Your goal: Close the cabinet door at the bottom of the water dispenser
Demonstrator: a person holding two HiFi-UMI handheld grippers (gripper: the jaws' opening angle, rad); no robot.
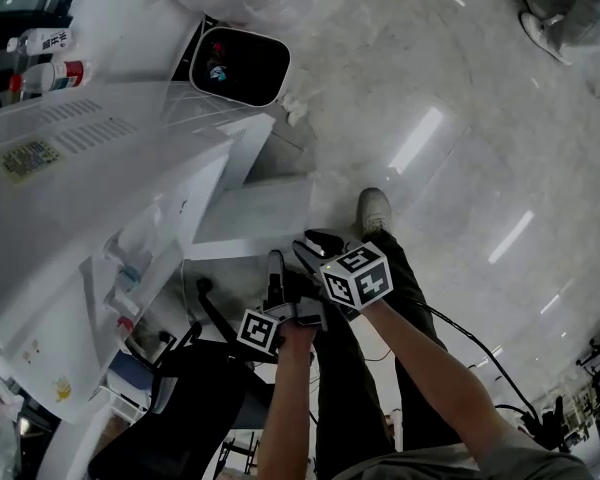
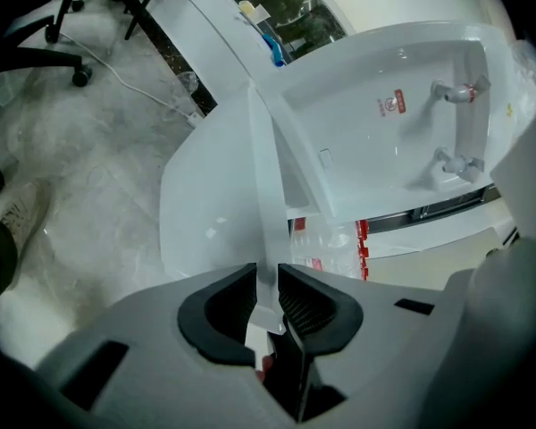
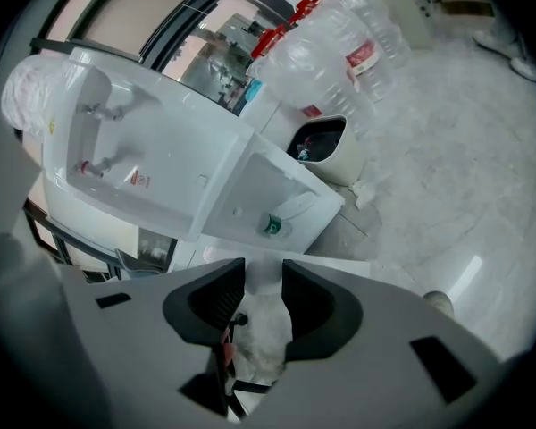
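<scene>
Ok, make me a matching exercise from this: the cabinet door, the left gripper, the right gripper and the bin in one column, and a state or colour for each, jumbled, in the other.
Things
1. cabinet door
2. left gripper
3. right gripper
4. bin

States
A. jaws apart, holding nothing
B. white body, dark opening
C. swung open
D. jaws shut on the door's edge

Pairs: 1-C, 2-D, 3-A, 4-B

Bright overhead light, glare streaks on floor, fisheye bending, dark vignetted corners, whites perhaps overexposed
</scene>
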